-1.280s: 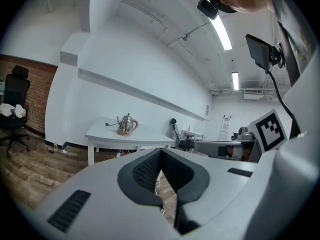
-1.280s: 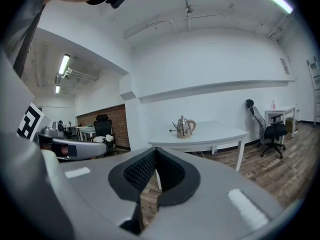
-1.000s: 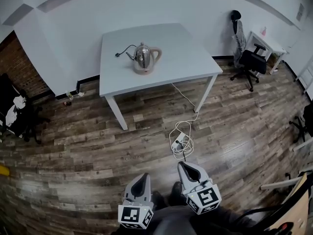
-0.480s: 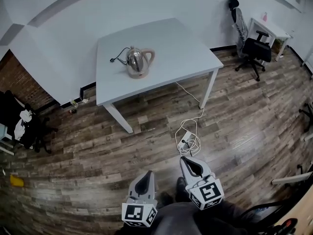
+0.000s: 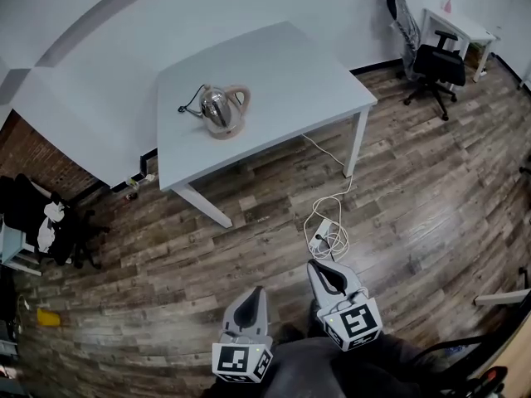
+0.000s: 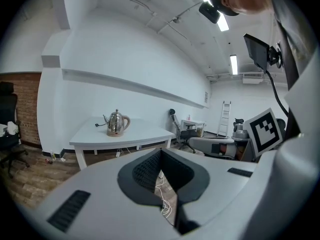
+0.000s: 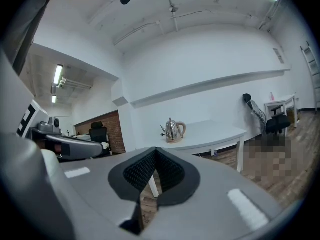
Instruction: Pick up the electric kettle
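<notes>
Closest, the left gripper and right gripper hang side by side above the wood floor — fingers of each pressed together, empty. Past them lies a white power strip with coiled cable. Farther off, the electric kettle stands upright near the desk's left edge.

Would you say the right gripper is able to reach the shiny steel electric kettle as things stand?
Probably not yet: the steel electric kettle sits on the white table, far across the floor from the shut right gripper. Only a coiled white cable lies between.
</notes>
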